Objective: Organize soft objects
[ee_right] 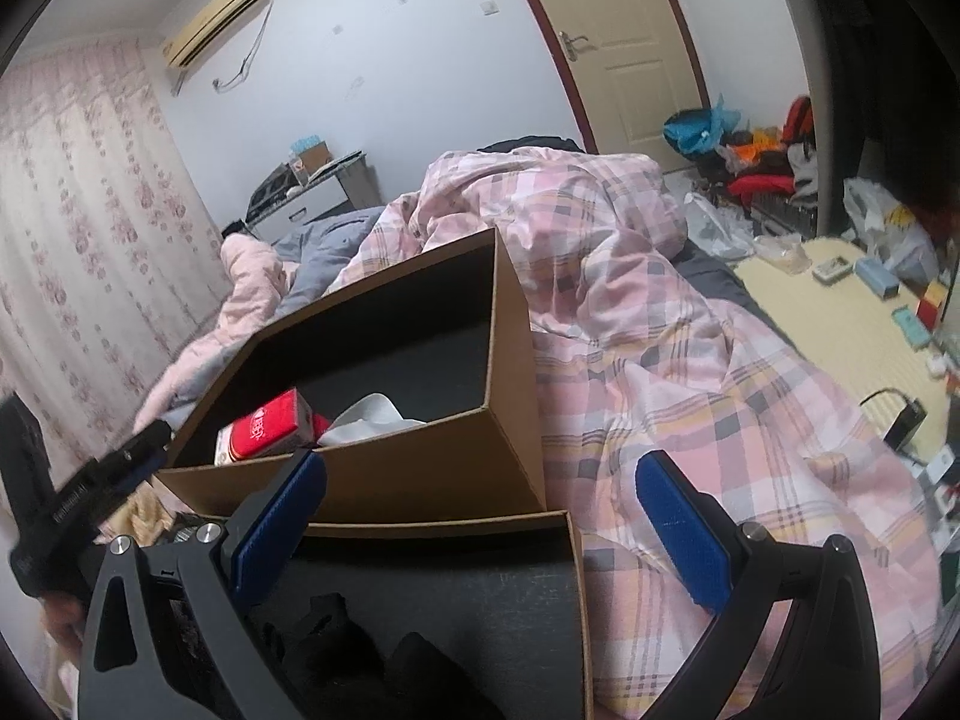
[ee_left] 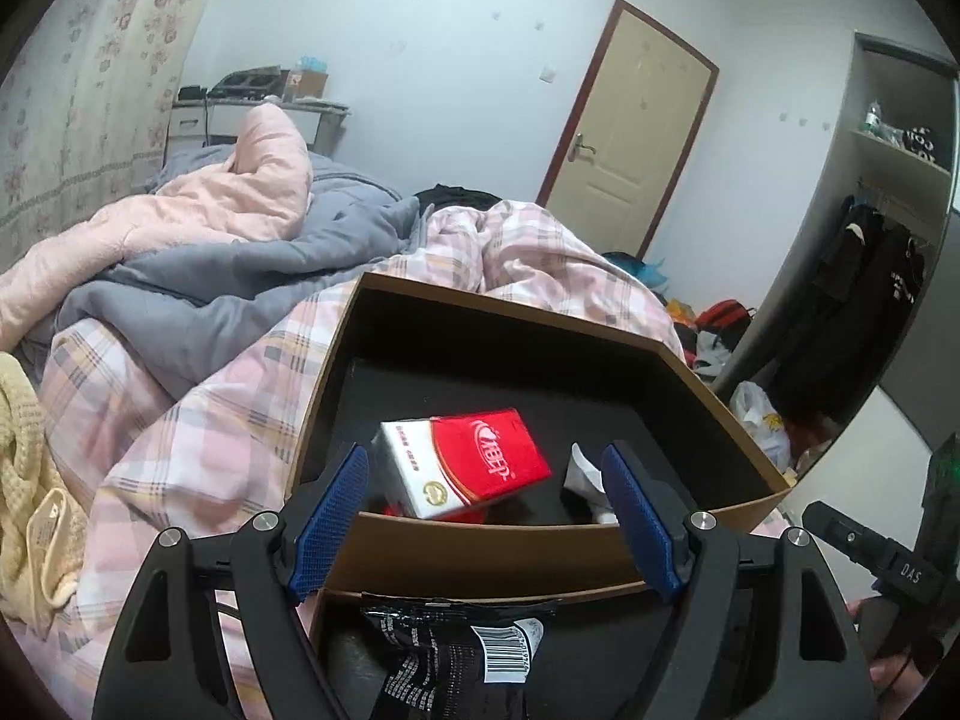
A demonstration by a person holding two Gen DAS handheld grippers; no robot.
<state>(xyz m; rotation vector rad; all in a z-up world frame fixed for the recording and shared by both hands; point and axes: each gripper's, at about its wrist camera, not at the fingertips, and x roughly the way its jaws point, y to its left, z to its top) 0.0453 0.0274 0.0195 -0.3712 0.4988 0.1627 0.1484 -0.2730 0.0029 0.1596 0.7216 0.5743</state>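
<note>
Two brown cardboard boxes with black insides stand on the bed. In the far box (ee_left: 480, 555) a red and white tissue pack (ee_left: 474, 462) leans tilted beside a white cloth (ee_left: 585, 477). My left gripper (ee_left: 486, 513) hovers at this box's near wall, open, its blue pads apart from the pack. The near box (ee_right: 577, 588) holds a black packet with a barcode (ee_left: 456, 654) and dark soft items (ee_right: 360, 648). My right gripper (ee_right: 480, 519) is open over the near box with nothing between its fingers. The far box (ee_right: 516, 408), tissue pack (ee_right: 264, 432) and white cloth (ee_right: 372, 414) also show in the right wrist view.
A pink plaid duvet (ee_right: 690, 372) lies rumpled around the boxes, with a grey blanket (ee_left: 240, 288) and a pink one (ee_left: 240, 198) behind. A yellow knitted piece (ee_left: 30, 468) lies at the left. A door (ee_left: 630, 138), a wardrobe (ee_left: 870, 252) and floor clutter (ee_right: 750, 162) are on the right.
</note>
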